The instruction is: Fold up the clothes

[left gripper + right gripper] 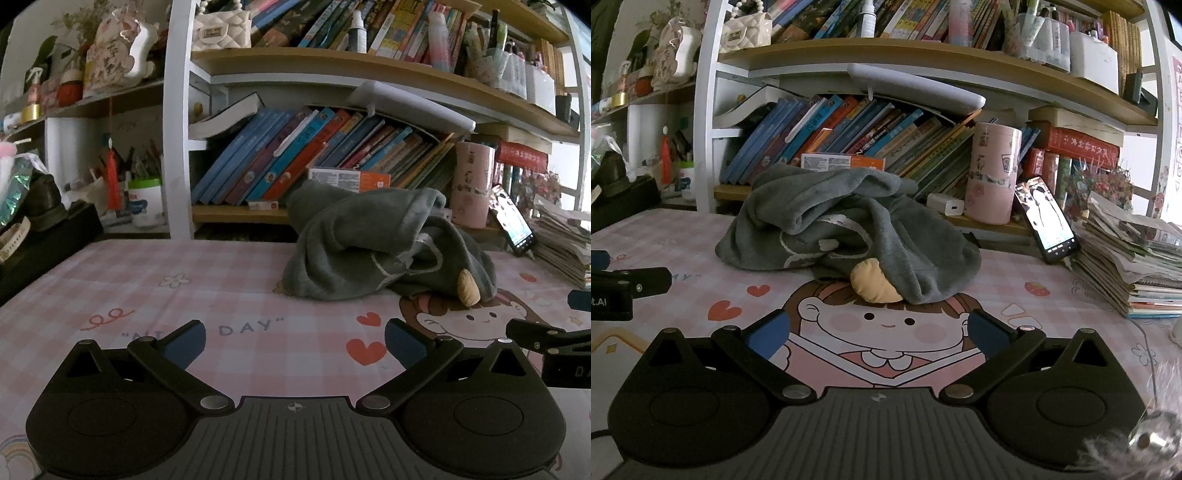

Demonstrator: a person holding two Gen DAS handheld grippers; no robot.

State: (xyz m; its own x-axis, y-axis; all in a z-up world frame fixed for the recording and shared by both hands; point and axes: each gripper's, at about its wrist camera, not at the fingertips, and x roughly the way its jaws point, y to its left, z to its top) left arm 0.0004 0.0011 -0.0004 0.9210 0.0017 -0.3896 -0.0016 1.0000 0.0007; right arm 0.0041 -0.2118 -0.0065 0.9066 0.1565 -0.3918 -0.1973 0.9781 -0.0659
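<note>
A crumpled grey fleece garment [369, 247] [846, 225] lies in a heap on the pink checked table mat [184, 288] [1015, 295], with a tan stuffed ear [469, 288] [873, 282] poking out at its near edge. My left gripper [294, 343] is open, low over the mat, short of the garment and a little left of it. My right gripper [877, 332] is open too, directly in front of the tan ear, nothing between its blue pads. Each gripper shows at the edge of the other's view.
A bookshelf [332, 166] full of slanted books stands right behind the garment. A pink cylinder tin [993, 173], a leaning phone [1047, 221] and a stack of papers [1126, 258] crowd the right. A dark box [44, 243] with clutter sits at the left edge.
</note>
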